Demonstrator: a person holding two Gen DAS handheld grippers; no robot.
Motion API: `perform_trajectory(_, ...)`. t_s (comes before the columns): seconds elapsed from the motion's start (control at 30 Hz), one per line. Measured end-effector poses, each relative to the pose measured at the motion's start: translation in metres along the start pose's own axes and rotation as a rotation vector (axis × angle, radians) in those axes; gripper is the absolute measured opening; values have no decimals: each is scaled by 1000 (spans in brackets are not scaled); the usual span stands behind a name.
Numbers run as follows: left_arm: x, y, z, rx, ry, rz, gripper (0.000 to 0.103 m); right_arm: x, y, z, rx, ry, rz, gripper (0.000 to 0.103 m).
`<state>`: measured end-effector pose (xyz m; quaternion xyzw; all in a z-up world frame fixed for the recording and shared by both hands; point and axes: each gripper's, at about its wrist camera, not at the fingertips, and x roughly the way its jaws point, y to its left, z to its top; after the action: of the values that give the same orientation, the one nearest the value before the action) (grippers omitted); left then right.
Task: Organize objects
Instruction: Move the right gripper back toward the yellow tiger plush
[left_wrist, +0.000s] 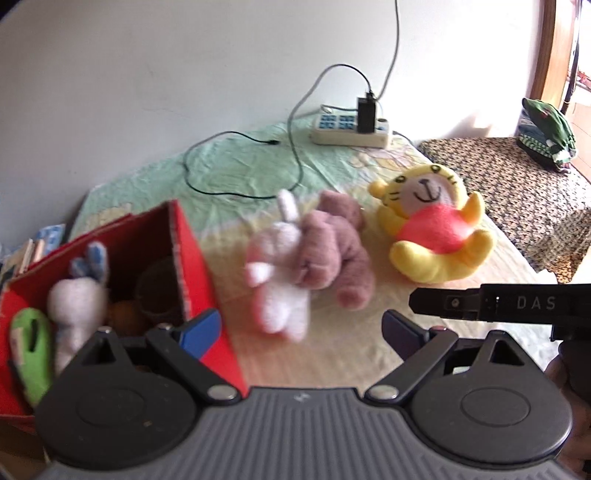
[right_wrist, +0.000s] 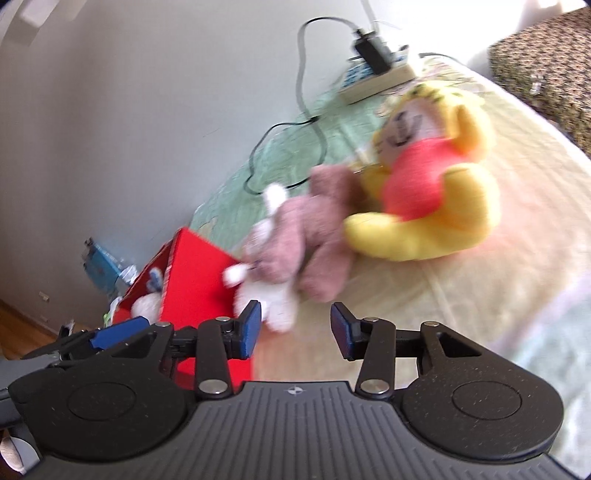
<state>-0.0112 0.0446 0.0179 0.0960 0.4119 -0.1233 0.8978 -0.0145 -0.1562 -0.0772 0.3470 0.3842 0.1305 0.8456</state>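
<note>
Three plush toys lie on the bed: a white-and-pink rabbit (left_wrist: 279, 273) (right_wrist: 269, 295), a mauve bear (left_wrist: 332, 254) (right_wrist: 310, 240) against it, and a yellow tiger in a red shirt (left_wrist: 436, 225) (right_wrist: 432, 184) to the right. A red box (left_wrist: 184, 258) (right_wrist: 199, 280) at the left holds a white bunny (left_wrist: 74, 306), a green item (left_wrist: 31, 354) and other things. My left gripper (left_wrist: 301, 332) stands wide open just short of the rabbit, nothing between its fingers. My right gripper (right_wrist: 295, 330) is open and empty, near the rabbit's feet; part of it (left_wrist: 480, 304) shows in the left wrist view.
A power strip (left_wrist: 351, 129) (right_wrist: 376, 77) with a black charger and trailing cables (left_wrist: 240, 166) lies at the back by the wall. A patterned cushion (left_wrist: 517, 184) with folded clothes (left_wrist: 546, 133) sits at the right. Wooden floor and small items (right_wrist: 99, 266) show beyond the box.
</note>
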Motion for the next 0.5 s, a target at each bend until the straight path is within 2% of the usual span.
perform_trajectory(0.23,25,-30,15,-2,38,-78,94,-13,-46,14,84,-3,-59,46)
perform_trajectory(0.5,53,-67,31,6,76,-174,95,-26,-80,30,142,-14,-100,47)
